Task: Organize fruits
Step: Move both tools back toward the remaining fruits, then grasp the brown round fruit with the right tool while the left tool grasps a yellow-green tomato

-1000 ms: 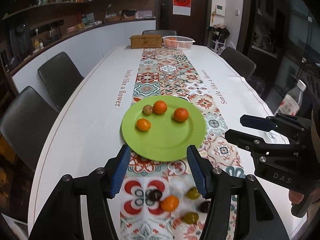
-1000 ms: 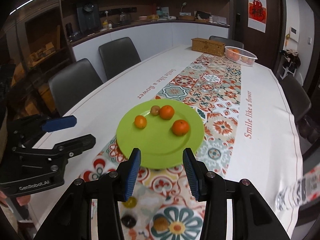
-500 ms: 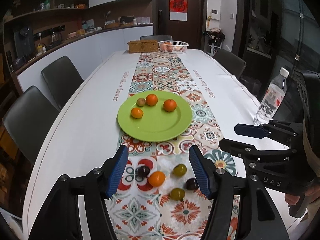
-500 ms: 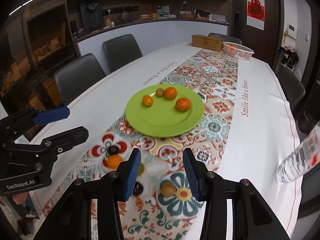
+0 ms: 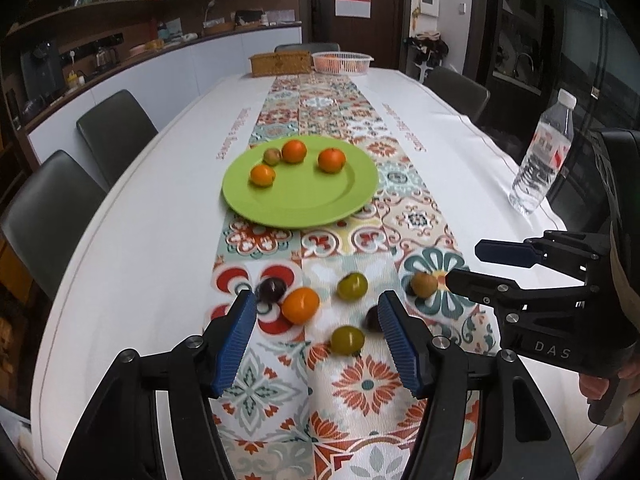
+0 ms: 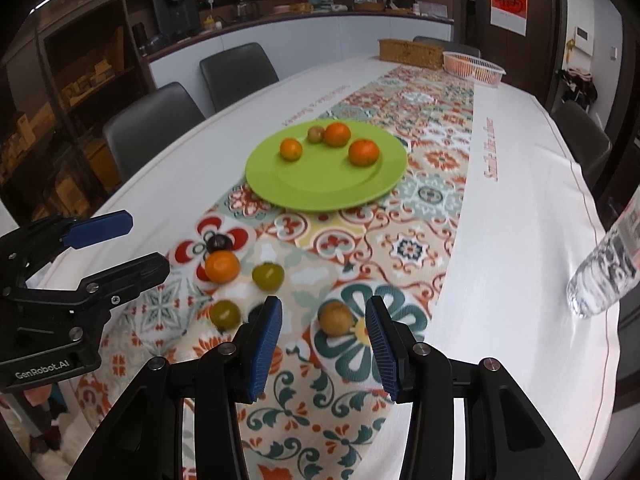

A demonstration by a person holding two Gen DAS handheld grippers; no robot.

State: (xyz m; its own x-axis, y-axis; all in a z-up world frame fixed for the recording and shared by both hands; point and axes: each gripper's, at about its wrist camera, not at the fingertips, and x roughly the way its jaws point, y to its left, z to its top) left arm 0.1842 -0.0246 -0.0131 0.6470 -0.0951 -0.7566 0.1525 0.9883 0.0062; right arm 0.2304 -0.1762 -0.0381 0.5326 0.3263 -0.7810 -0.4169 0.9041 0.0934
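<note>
A green plate on the patterned table runner holds three oranges and a small brownish fruit. Nearer to me, loose fruit lies on the runner: an orange, two green fruits, two dark plums and a brown fruit. My left gripper hangs open above the orange and green fruits, touching none. My right gripper is open, and the brown fruit shows in the gap between its blue pads, untouched.
A water bottle stands near the table's right edge. A wicker box and a white basket sit at the far end. Dark chairs line the left side. Each gripper shows at the other view's side.
Both grippers have drawn back from the plate toward the near end of the table and sunk. The loose fruits now lie between and just ahead of the fingers.
</note>
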